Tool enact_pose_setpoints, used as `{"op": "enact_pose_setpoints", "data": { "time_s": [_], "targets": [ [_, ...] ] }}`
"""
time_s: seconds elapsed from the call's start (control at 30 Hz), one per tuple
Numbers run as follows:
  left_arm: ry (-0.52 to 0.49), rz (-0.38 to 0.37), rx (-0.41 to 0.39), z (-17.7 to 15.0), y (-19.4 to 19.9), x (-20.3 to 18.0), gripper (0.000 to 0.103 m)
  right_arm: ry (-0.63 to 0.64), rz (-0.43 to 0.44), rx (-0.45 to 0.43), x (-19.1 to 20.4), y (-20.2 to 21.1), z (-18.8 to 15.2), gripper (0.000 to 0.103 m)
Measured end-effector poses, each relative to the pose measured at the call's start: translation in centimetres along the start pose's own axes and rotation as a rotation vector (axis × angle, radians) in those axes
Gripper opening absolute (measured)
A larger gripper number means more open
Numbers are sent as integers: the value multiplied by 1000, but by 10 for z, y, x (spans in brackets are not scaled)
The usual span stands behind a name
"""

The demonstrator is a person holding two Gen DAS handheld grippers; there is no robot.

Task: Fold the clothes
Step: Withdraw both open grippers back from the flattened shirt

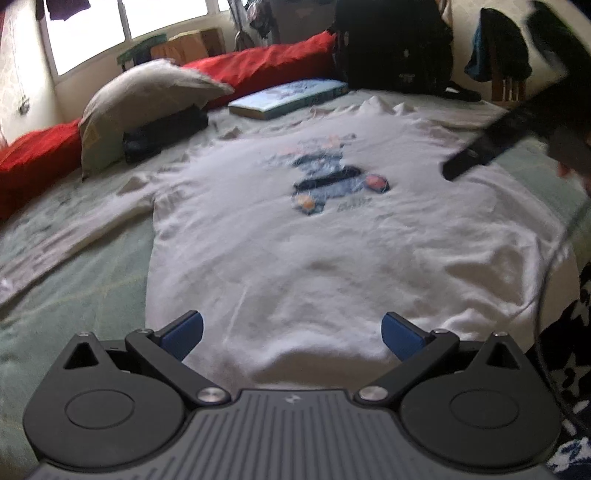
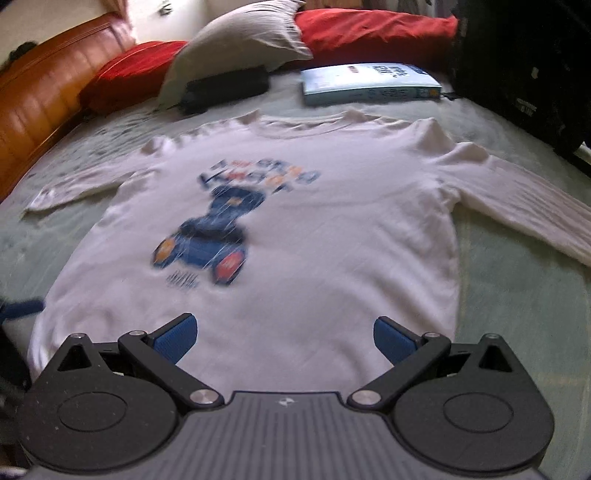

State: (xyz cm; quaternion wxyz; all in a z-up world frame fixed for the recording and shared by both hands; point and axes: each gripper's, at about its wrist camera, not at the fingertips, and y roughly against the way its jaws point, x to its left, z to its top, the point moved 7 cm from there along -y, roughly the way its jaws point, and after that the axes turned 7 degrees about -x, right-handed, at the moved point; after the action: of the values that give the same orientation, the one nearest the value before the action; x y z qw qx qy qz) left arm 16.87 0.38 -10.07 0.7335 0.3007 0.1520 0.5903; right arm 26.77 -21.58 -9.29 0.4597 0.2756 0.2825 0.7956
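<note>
So the white long-sleeved sweatshirt with a blue cartoon car print (image 2: 258, 236) lies flat and face up on the pale green bed cover (image 2: 517, 295). Its long axis runs straight away from both cameras: hem nearest, neckline at the far end toward the pillows. The left sleeve stretches out and angles back toward the near-left edge, the right one does the same on the right.

The left gripper (image 1: 291, 332) hovers low over the hem near the left half, blue pads spread wide, holding nothing. The right gripper (image 2: 284, 338) sits the same way over the hem, jaws wide apart and empty, pointing up the shirt toward the collar.

Past the neckline: a grey pillow (image 2: 240, 40), red cushions (image 2: 369, 29), a light blue book (image 2: 365, 83). Both views are motion-blurred.
</note>
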Motion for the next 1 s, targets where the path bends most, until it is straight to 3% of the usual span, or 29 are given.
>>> {"op": "enact_pose_setpoints", "data": {
  "time_s": [0.2,0.33,0.5,0.7,0.9,1.0],
  "targets": [
    [91,-34,32,-17,-4,6,102,59,-59,10,15,1,-45,103],
    [100,-34,42,-25,5,11,102,103,-110,-48,19,4,-63,103],
    [74,-39,50,-28,18,13,102,51,-115,-108,14,11,-74,103],
    [91,-111,-58,4,22,5,102,65,-133,-148,15,15,-81,103],
    [130,-186,38,-15,1,-10,102,54,-129,-153,15,17,-84,103],
    [162,-198,28,-29,11,-6,102,50,-125,-160,14,17,-85,103]
  ]
}}
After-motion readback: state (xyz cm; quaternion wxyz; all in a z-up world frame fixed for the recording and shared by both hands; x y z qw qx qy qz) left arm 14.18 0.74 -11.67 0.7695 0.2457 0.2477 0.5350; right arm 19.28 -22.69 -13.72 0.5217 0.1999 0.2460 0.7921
